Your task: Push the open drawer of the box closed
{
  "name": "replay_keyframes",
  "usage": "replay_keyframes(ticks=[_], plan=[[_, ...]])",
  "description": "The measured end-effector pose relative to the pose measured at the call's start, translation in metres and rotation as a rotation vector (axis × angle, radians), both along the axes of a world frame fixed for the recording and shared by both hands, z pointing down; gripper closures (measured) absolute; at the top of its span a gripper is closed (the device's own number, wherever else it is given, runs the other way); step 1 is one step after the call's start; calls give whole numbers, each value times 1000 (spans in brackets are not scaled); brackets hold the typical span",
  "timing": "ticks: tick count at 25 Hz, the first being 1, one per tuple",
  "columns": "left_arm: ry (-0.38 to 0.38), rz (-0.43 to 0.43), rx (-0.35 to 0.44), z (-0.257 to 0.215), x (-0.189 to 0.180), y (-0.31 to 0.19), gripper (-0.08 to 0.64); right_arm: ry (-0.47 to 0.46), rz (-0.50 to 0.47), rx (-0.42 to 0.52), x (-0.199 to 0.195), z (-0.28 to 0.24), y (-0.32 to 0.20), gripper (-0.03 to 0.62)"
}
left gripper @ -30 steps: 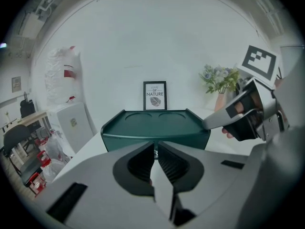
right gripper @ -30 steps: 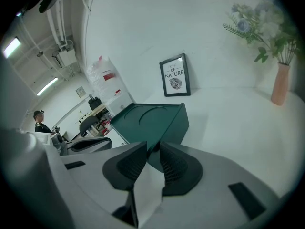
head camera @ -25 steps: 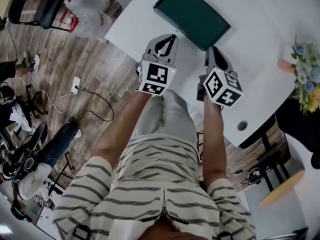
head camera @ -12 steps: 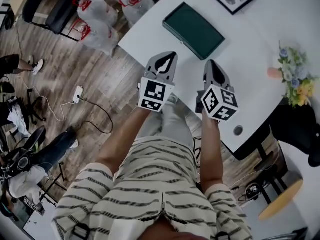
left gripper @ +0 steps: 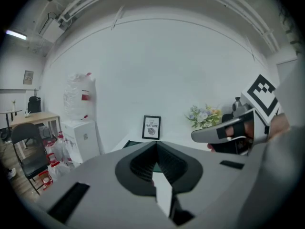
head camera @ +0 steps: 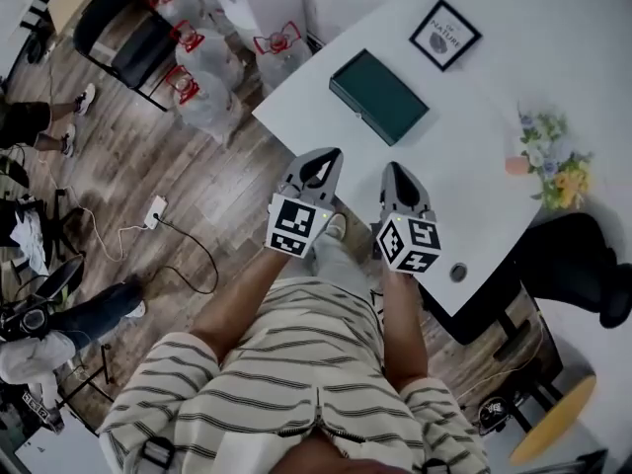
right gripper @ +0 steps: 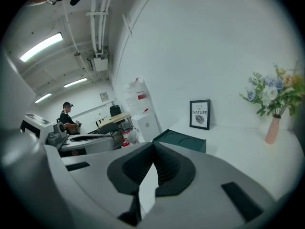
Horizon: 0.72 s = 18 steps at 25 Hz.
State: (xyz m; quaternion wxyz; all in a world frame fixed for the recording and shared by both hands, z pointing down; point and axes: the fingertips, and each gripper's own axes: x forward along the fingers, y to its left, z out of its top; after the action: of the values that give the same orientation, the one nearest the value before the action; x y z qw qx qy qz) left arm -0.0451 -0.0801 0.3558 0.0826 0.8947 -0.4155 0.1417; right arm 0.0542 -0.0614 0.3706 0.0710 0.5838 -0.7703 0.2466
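Observation:
The dark green box (head camera: 380,97) lies flat on the white table (head camera: 474,166), and no drawer shows sticking out of it. It also appears in the right gripper view as the box (right gripper: 183,140) and as a sliver of box (left gripper: 127,144) in the left gripper view. My left gripper (head camera: 330,155) is shut and empty, hanging off the table's near edge over the floor. My right gripper (head camera: 393,169) is shut and empty at that edge. Both point toward the box from well short of it. The jaws meet at the left gripper (left gripper: 155,144) and right gripper (right gripper: 153,144).
A framed picture (head camera: 444,35) stands behind the box and a vase of flowers (head camera: 548,161) at the right. A round hole (head camera: 457,273) sits near the table corner. Plastic bags (head camera: 197,77), a chair (head camera: 128,38) and a cable (head camera: 188,240) are on the floor at left.
Both grippers have drawn back from the box toward the person's body. The head view has pulled away, so the box looks smaller and more of the table and the picture shows.

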Motion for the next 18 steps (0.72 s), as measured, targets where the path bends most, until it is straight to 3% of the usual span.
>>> replay_keyframes(ticks=[18], plan=[[77,25,68,-73,-21,65,558,51,-62,224,-23,-91,55,583]])
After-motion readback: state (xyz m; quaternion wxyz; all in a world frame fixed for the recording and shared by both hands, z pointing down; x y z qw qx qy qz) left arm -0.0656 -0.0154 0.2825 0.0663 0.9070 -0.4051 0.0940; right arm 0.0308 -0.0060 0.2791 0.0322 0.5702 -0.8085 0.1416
